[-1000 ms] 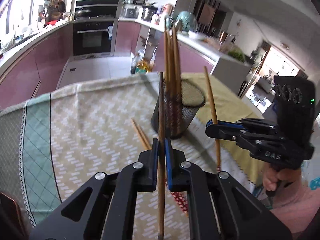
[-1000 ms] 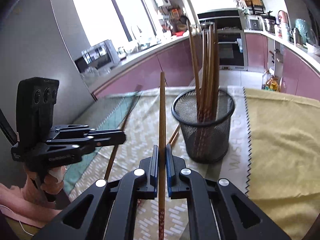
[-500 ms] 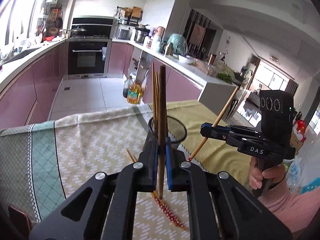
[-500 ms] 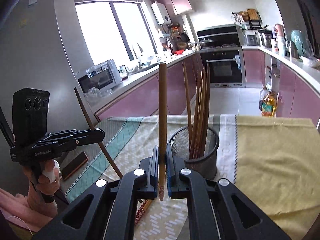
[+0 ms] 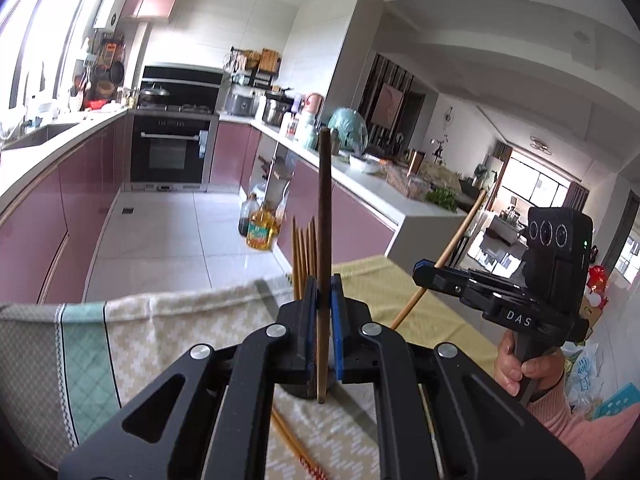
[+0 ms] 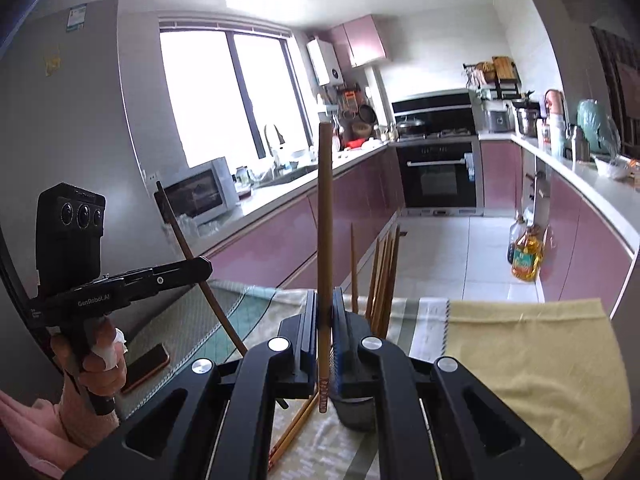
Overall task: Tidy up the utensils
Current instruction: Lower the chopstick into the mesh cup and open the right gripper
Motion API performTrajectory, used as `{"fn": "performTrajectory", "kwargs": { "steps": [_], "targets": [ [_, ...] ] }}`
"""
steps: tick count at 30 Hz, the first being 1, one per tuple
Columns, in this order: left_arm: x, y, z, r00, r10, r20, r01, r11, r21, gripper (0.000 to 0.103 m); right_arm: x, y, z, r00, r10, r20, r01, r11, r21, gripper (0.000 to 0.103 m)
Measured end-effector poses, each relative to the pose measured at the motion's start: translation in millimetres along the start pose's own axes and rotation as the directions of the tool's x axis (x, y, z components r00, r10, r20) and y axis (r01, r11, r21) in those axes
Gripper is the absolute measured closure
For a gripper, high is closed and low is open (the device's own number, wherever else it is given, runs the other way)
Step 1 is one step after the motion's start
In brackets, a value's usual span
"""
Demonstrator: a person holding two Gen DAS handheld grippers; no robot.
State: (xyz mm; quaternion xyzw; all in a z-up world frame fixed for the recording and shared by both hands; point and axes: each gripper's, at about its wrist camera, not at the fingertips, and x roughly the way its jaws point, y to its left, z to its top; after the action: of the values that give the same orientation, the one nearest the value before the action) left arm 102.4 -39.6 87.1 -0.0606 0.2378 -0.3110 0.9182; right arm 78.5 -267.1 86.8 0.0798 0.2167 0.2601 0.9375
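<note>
The left gripper (image 5: 322, 312) pinches a dark chopstick (image 5: 323, 216) and the right gripper (image 6: 325, 320) pinches a light chopstick (image 6: 325, 216), both upright. More chopsticks (image 6: 384, 276) stand in the mesh cup (image 6: 356, 412) mid-tabletop, and two loose chopsticks (image 6: 294, 430) lie beside it.

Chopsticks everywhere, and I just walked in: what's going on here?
A person is sorting chopsticks with a handheld gripper in each hand. The left gripper is shut on a dark chopstick, the right gripper on a lighter chopstick, both held above the table. More chopsticks already stand in the mesh holder, and a pair lies on the tablecloth.
</note>
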Motion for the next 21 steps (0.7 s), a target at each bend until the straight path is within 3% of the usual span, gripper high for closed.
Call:
{"fn": "performTrajectory", "kwargs": {
  "steps": [9,21],
  "targets": [
    [16,-5,24,1.0,0.008,0.028,-0.008,1.0,0.005,0.096,12,-11,14,1.0,-0.016,0.021,0.016,1.0,0.007,0.097],
    [64,-6,7,0.992,0.049,-0.118,-0.043,0.997,0.058,0.096,48,-20,-1,0.994,-0.034,-0.104,0.037,0.999,0.033,0.097]
  ]
}}
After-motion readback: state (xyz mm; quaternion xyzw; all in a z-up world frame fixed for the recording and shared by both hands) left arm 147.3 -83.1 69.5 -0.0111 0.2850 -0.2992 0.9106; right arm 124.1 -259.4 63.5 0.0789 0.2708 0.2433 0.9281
